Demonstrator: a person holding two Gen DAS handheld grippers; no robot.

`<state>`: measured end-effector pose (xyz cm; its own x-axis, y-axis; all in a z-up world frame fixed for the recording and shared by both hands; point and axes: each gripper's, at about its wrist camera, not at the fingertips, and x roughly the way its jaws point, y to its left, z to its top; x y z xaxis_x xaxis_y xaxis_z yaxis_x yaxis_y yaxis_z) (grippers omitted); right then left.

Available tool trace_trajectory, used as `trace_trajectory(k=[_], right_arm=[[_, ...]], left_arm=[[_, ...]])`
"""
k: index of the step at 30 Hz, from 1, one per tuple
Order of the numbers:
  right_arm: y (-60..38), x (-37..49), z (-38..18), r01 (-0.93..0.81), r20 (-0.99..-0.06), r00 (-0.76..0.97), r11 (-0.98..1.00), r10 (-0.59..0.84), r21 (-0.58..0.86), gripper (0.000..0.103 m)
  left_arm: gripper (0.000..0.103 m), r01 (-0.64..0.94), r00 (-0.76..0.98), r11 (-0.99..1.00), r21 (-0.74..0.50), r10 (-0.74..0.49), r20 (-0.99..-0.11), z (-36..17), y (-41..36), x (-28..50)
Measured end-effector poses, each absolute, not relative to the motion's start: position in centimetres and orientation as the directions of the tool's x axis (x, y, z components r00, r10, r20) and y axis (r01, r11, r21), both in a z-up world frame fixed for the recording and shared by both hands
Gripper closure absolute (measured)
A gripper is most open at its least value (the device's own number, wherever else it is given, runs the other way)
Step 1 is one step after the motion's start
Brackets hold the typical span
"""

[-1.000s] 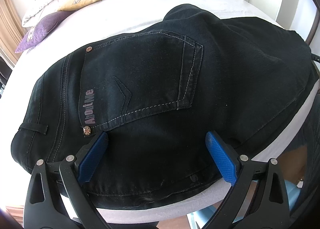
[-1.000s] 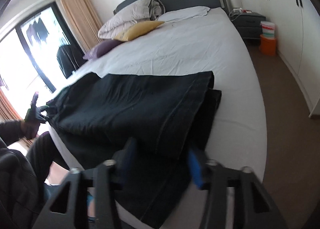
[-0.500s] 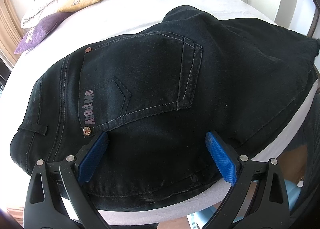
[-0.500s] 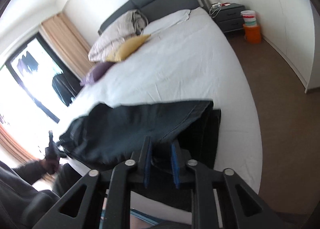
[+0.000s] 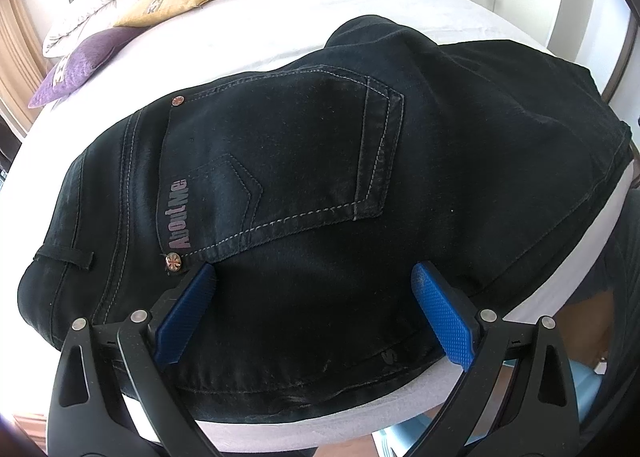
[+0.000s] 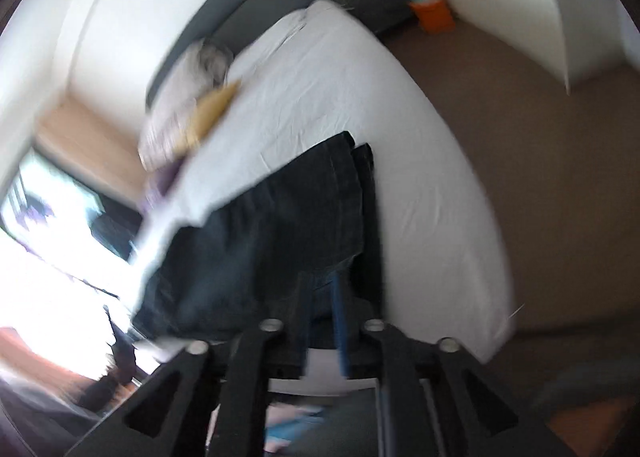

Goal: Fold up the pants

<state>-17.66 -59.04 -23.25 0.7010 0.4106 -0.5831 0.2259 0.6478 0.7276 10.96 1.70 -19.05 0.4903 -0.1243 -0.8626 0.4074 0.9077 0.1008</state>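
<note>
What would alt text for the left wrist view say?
Black pants lie on a white bed, back pocket up. The open left hand-held gripper has blue pads over the fabric; yellow and purple pillows sit behind.

We see black pants (image 5: 320,185) w/ pale contrast stitching, a pinkish "AboutMe" label (image 5: 178,215) & coppery rivets (image 5: 173,262). Bed sheet (image 5: 300,13) is white. Cushions: one mustard yellow (image 5: 180,1), one purple (image 5: 76,67), both w/ a pale patterned band. Left gripper (image 5: 314,289) is black w/ blue textured pads (image 5: 444,321). Orange bin (image 6: 434,15) on brown floor (image 6: 540,145).
</note>
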Motion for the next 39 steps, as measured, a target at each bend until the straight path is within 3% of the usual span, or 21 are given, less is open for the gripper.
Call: trace_trajectory(k=[2, 3, 16, 18, 20, 22, 27, 39], right_arm=[[-59.2, -18.5, -24.8, 0.283, -0.542, 0.728, 0.536, 0.420, 0.795, 0.051], [-59.0, -18.8, -25.8, 0.311, -0.523, 0.740, 0.475, 0.422, 0.823, 0.048], [-56.8, -16.8, -29.9, 0.411, -0.482, 0.773, 0.254, 0.411, 0.876, 0.048], [-56.7, -16.6, -29.7, 0.408, -0.487, 0.781, 0.270, 0.391, 0.872, 0.053], [-56.4, -16.4, -29.6, 0.421, -0.508, 0.777, 0.293, 0.373, 0.859, 0.082], [-56.0, -16.6, -30.0, 0.437, -0.526, 0.772, 0.303, 0.356, 0.847, 0.093], [-54.0, -17.3, -27.7, 0.426, -0.581, 0.769, 0.462, 0.268, 0.778, 0.096], [-54.2, -19.1, -29.9, 0.468, -0.565, 0.794, 0.368, 0.223, 0.803, 0.097]], left_arm=[[0.003, 0.405, 0.490, 0.909, 0.100, -0.124, -0.863, -19.0, 1.7, 10.9], [0.003, 0.403, 0.492, 0.910, 0.101, -0.122, -0.862, -19.0, 1.7, 10.9], [0.003, 0.396, 0.505, 0.913, 0.094, -0.131, -0.853, -19.2, 1.9, 10.6], [0.003, 0.396, 0.507, 0.914, 0.091, -0.135, -0.851, -19.2, 2.1, 10.5], [0.003, 0.396, 0.509, 0.914, 0.089, -0.138, -0.850, -19.2, 2.3, 10.5], [0.003, 0.398, 0.511, 0.913, 0.088, -0.141, -0.848, -19.2, 2.5, 10.4], [0.003, 0.401, 0.512, 0.912, 0.087, -0.145, -0.847, -19.2, 2.7, 10.3], [0.003, 0.397, 0.526, 0.912, 0.105, -0.132, -0.840, -19.2, 2.5, 9.7]])
